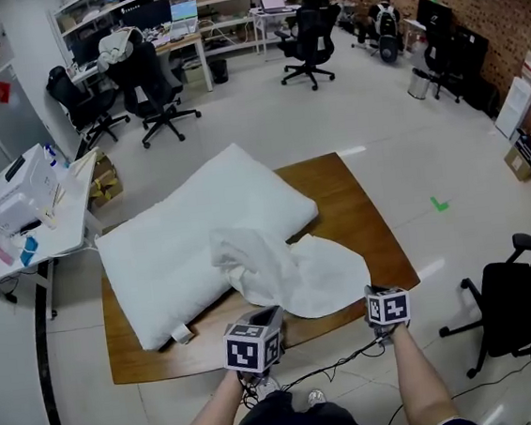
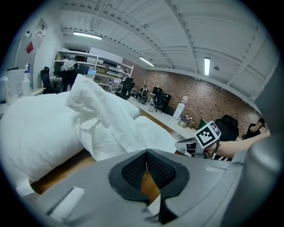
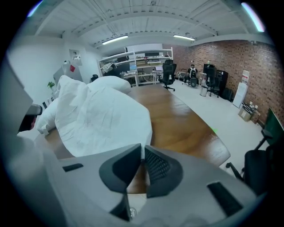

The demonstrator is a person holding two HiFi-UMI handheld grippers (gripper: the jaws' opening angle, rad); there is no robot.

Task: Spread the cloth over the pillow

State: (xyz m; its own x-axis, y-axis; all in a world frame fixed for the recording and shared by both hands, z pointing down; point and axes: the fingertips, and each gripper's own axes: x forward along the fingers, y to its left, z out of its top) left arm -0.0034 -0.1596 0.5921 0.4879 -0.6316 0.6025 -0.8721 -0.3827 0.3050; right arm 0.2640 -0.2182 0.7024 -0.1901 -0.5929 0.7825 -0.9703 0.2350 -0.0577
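A large white pillow lies slantwise on the wooden table. The white cloth is bunched over the pillow's near right end and spills flat onto the table. My right gripper is at the cloth's near right edge. In the right gripper view its jaws stand almost together with the cloth's edge pinched at their tips. My left gripper is at the table's near edge, just short of the cloth, shut and empty. From there the cloth rises ahead, with the pillow to its left.
A white desk crowded with items stands left of the table. Several black office chairs are on the floor beyond, and another chair is near right. Cables lie on the floor by the person's feet.
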